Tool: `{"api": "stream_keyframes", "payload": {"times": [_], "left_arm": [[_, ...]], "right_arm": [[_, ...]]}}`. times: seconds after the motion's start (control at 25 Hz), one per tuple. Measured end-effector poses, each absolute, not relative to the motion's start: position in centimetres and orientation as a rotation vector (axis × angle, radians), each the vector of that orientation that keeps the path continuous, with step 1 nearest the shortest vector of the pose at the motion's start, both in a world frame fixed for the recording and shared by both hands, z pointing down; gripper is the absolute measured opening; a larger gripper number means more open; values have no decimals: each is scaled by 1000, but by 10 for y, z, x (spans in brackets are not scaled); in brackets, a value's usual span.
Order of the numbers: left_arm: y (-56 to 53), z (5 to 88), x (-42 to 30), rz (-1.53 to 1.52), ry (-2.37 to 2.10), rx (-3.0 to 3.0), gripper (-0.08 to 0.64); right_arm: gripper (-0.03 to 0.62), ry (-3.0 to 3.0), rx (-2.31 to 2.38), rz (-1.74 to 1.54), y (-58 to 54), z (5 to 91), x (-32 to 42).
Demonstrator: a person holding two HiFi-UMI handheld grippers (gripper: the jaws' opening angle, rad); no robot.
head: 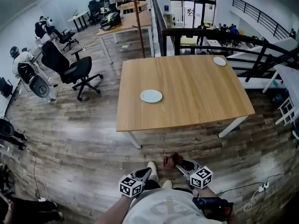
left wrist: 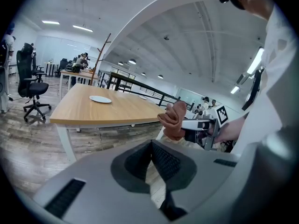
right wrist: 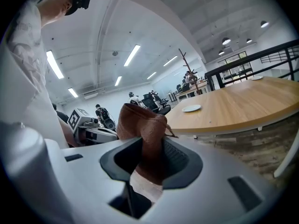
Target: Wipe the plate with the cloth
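Observation:
A white plate (head: 151,95) lies on the wooden table (head: 196,101), left of its middle; it also shows small and far as the plate (left wrist: 100,99) and the plate (right wrist: 191,108). My right gripper (head: 180,164) is shut on a brown cloth (right wrist: 142,134), held low in front of the person's body, well short of the table. The bunched cloth (head: 172,161) sticks up from its jaws, and the cloth (left wrist: 174,120) appears in the left gripper view too. My left gripper (head: 148,172) hangs beside it, shut with nothing between its jaws.
A second white plate (head: 219,60) sits near the table's far right corner. A black office chair (head: 70,69) stands left of the table. A black railing (head: 224,36) runs behind it. Wooden floor (head: 84,143) lies between me and the table's near edge.

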State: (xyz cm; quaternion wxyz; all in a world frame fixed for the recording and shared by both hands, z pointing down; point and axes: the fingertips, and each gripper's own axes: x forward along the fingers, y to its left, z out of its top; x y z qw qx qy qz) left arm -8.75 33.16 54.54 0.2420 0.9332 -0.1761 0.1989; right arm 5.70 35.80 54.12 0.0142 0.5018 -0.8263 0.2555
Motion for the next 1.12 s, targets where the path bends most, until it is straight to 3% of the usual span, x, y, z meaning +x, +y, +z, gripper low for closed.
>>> {"api": "stream_keyframes", "payload": {"times": [1.12], "left_arm": [[137, 541, -58, 460, -367, 2569, 11]], "right_arm": [[130, -2399, 1626, 753, 176, 526, 83]]}}
